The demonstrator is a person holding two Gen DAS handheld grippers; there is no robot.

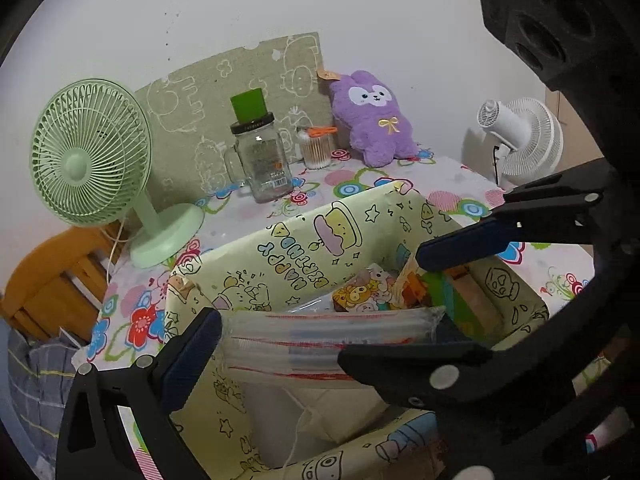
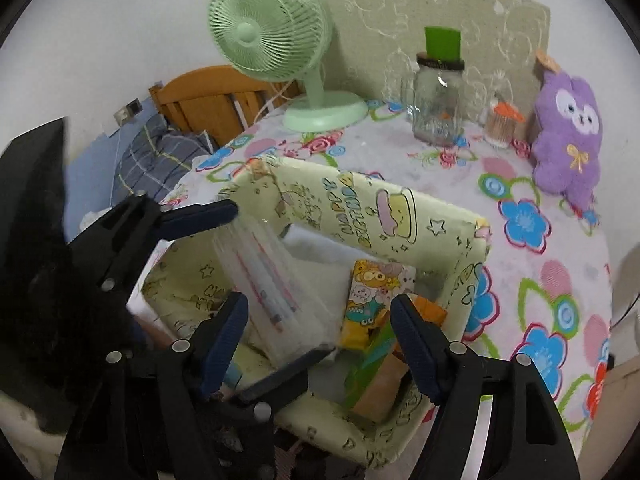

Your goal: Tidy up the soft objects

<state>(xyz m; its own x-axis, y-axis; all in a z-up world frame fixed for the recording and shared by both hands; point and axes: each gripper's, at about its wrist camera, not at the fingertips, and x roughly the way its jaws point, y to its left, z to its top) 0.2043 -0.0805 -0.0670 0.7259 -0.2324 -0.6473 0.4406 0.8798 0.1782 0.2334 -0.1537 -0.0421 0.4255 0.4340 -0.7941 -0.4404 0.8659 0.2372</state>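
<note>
Zip bags over the box

Your left gripper (image 1: pixel 320 344) clamps the zip bags (image 1: pixel 320 336); your right gripper (image 2: pixel 320 320) hangs open above the box (image 2: pixel 384 216).

Box (image 1: pixel 280 248) before jar (image 1: pixel 262 160); fan (image 1: pixel 90 152) left, plush (image 1: pixel 376 120) perhaps rightmost behind.

Light: even, soft indoor light; white wall (image 1: pixel 200 8) bright, slightly washed.
Shadows: faint, soft beside the white fan (image 1: pixel 520 136).
Blur: right view smeared (tablecloth (image 2: pixel 560 280) edge worst); left view sharper.
Distortion: strong fisheye bend, black corners.
Glare: small glints on jar (image 1: pixel 262 160).
</note>
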